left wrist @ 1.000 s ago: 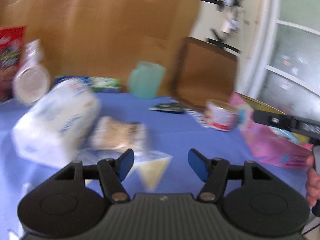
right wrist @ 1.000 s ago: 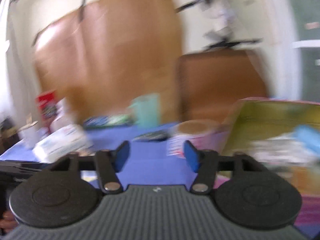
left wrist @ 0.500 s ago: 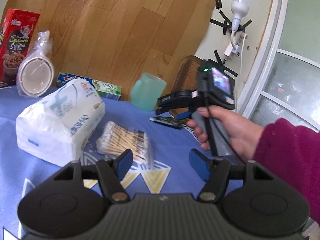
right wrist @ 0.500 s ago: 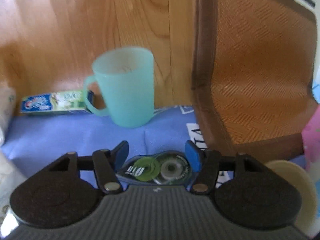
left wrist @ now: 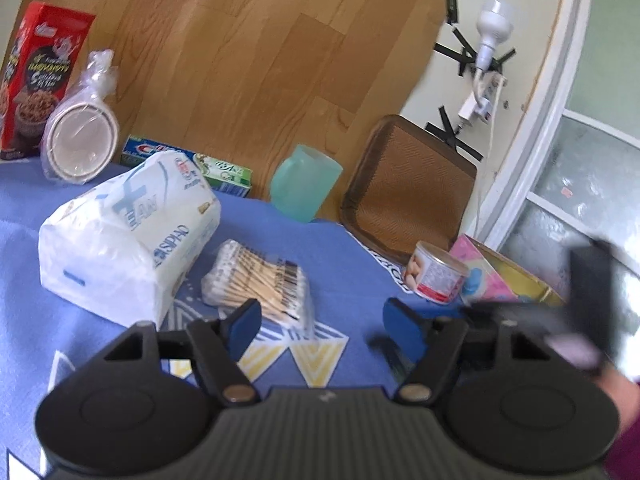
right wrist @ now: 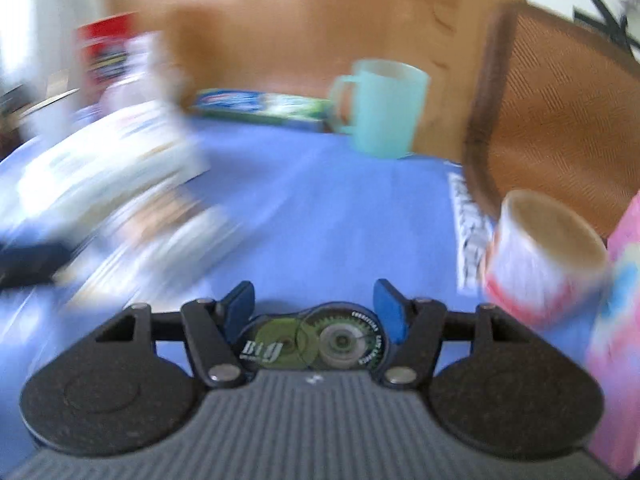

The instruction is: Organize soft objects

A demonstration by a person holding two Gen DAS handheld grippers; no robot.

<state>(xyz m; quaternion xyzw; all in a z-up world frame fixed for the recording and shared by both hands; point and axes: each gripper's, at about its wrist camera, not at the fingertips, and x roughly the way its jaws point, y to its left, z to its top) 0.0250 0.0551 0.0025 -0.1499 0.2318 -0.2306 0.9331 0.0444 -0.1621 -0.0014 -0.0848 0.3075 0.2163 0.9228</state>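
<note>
Surface: we see a blue cloth with white and yellow triangles spread over the table.
Tissue pack: it lies on the cloth at the left, one end toward us.
Swabs: a clear bag of them lies just beside the pack, ahead of the left claw.
Left claw: its jaws have just been opening; they stand apart over bare cloth, nothing between them.
Right claw: its jaws have just been opening; the pads sit against both ends of a tape roller, which we find gripped and carried. This view is smeared.
Back row: a red cereal box, wrapped plates, a toothpaste box and a teal mug stand along the far edge.
Right side: a can lies tipped against a pink box.
Room: a wooden board and a brown woven panel lean behind the table; a bulb is taped to the pale wall, beside a frosted glass door.
</note>
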